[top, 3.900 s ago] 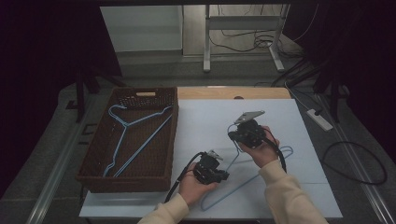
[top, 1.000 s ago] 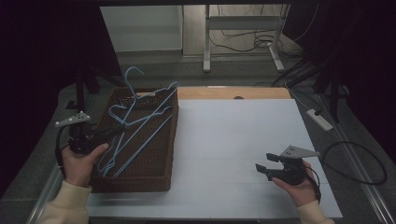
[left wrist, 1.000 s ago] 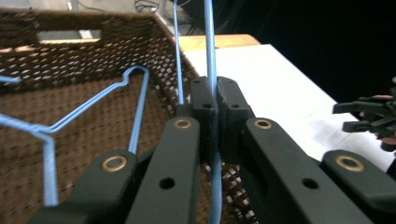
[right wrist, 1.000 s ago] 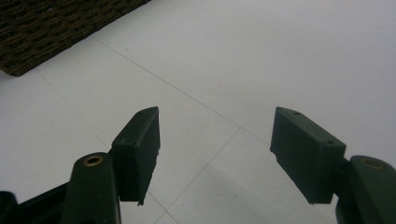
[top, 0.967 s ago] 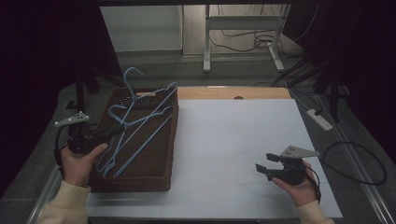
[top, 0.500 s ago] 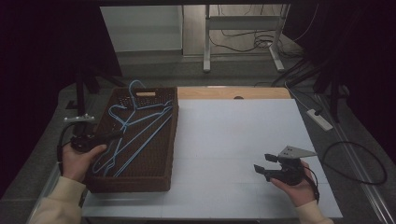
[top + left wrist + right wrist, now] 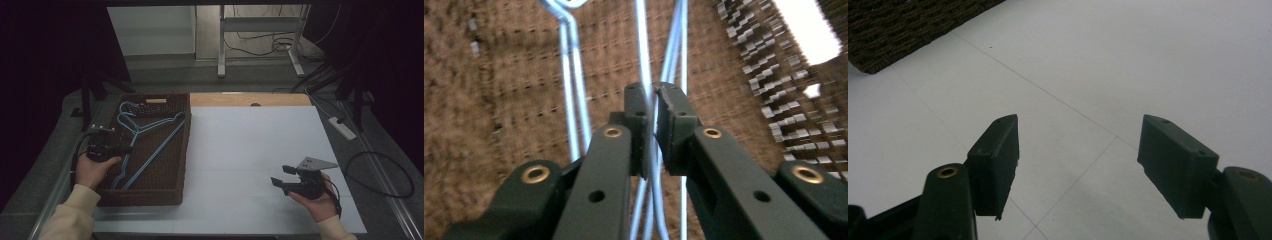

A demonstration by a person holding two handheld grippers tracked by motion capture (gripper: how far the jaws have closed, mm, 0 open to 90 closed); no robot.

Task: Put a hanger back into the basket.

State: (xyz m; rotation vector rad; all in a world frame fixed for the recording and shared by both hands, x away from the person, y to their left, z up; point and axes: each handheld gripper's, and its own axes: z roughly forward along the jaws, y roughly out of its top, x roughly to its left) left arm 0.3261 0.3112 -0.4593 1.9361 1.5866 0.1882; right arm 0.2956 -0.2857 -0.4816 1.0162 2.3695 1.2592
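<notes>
Cream sleeves [image 7: 70,215]; black grippers, left gripper [image 7: 650,107] and right gripper [image 7: 1078,150] (brass-coloured rivets), trailing black cables.

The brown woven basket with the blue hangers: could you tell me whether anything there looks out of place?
Nothing stands out. The light-blue wire hangers lie inside the brown woven basket, overlapping, and the left gripper pinches one wire.

A dim room surrounded the white bench [image 7: 260,145]; cables [image 7: 300,50] trailed across the grey floor [image 7: 165,75] behind it.
</notes>
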